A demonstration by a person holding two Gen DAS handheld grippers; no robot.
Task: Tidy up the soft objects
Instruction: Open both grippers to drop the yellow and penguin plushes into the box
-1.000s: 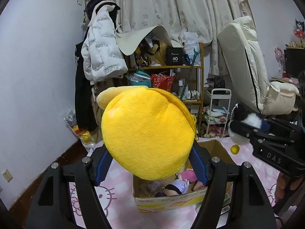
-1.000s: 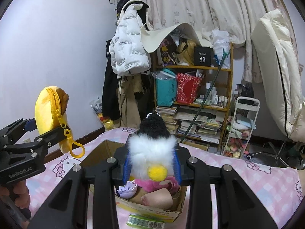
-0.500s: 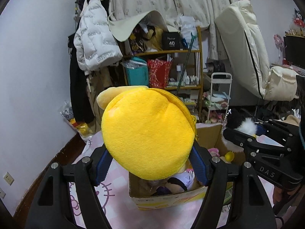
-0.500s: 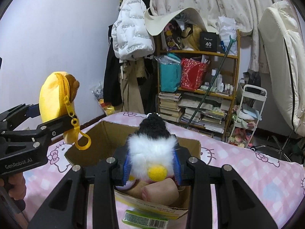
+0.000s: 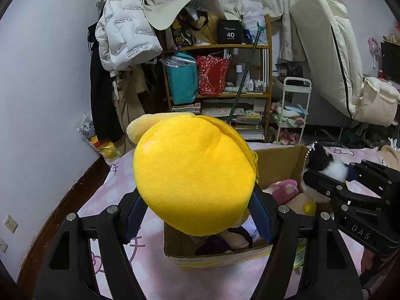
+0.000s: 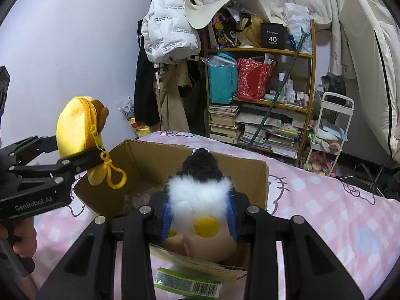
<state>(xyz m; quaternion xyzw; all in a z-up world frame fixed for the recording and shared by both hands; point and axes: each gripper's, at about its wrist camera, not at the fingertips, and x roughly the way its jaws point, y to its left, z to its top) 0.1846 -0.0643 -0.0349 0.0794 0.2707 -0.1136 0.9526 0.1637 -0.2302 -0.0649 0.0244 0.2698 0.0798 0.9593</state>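
Note:
My left gripper (image 5: 197, 212) is shut on a round yellow plush pouch (image 5: 192, 175), held over the near left corner of an open cardboard box (image 5: 277, 157). From the right wrist view the pouch (image 6: 72, 127) stands on edge in the left gripper (image 6: 75, 155), and its yellow clip (image 6: 112, 175) dangles over the box's left wall (image 6: 155, 160). My right gripper (image 6: 200, 215) is shut on a black-and-white penguin plush (image 6: 200, 192) with a yellow beak, just above the box's front edge. In the left wrist view that penguin (image 5: 322, 160) and right gripper (image 5: 332, 177) are at the right.
The box sits on a pink checked bedcover (image 6: 325, 205) and holds a pink plush (image 5: 285, 190), a beige plush (image 6: 207, 247) and other soft toys. A green barcoded packet (image 6: 187, 282) lies at its front. Cluttered shelves (image 6: 262, 87) and hanging coats (image 6: 170, 25) stand behind.
Both grippers have come down and tilted toward the box, which now looks larger and closer. The pouch and the penguin stay gripped as before.

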